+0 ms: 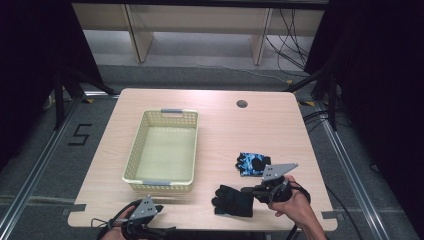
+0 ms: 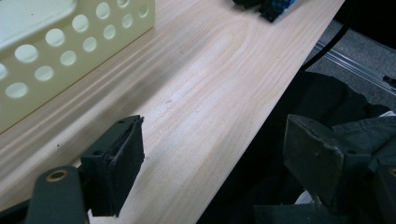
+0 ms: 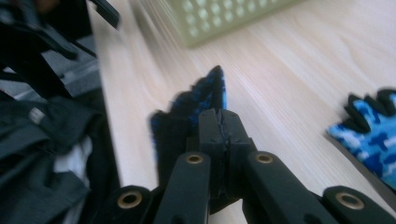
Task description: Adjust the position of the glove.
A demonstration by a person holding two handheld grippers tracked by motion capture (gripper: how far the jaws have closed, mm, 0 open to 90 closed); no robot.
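**Ana:** So, biggest first: the wooden table (image 1: 280,130) spans the high view, pale grain, with a small round hole (image 1: 242,104) near its far edge

**Ben:** And the cream basket (image 1: 131,160) sits left of the middle, perforated walls, grey handles at both short ends

**Ana:** Right. In the left gripper view one corner of it fills the upper left, close beside the gripper

**Ben:** Where are the gloves?

**Ana:** Two of them lie on the right half of the table. The black glove (image 1: 233,200) is near the front edge, fingers pointing left. The blue patterned glove (image 1: 252,163) lies just behind it, a little farther from the person, and the two look apart

**Ben:** And the grippers?

**Ana:** The right gripper (image 3: 223,122) has its jaws pressed together on the edge of the black glove; in the right gripper view dark fabric with blue on its underside sticks up from between the pads. The picture is blurred there, so I cannot tell how much of the glove is off the wood

**Ben:** The left one?

**Ana:** The left gripper (image 2: 212,163) hangs over the front left edge of the table, jaws spread wide, with bare wood and dark clothing between them, gripping nothing
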